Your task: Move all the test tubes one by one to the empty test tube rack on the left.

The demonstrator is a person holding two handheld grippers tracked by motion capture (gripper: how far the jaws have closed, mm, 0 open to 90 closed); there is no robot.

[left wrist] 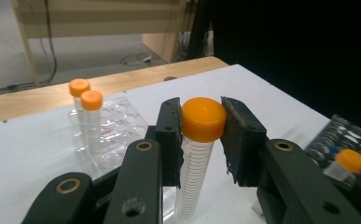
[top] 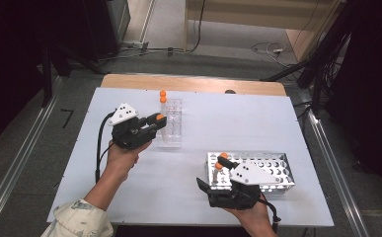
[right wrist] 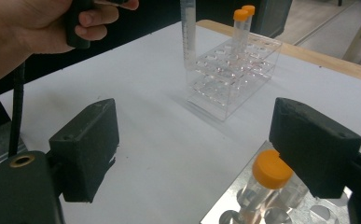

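1. The left gripper (left wrist: 201,135) is clamped on a clear plastic tube (left wrist: 194,172) with printed scale lines. Its flat black pads squeeze the smooth round orange cap (left wrist: 203,118), so the tube hangs upright.
2. In the high view that tube (top: 162,129) sits at about 10 o'clock on the desk (top: 129,197), over the near edge of the clear plastic rack (top: 171,126).
3. The rack is a see-through box with round holes. Two more orange-capped tubes (left wrist: 86,109) stand at its far end.
4. The right gripper (right wrist: 194,149) is wide open with nothing between its blocky rubbery pads.
5. Just by its right pad, one capped tube (right wrist: 267,179) stands in the shiny perforated metal rack (top: 272,170) at about 4 o'clock.
6. The desk top is plain matte white.
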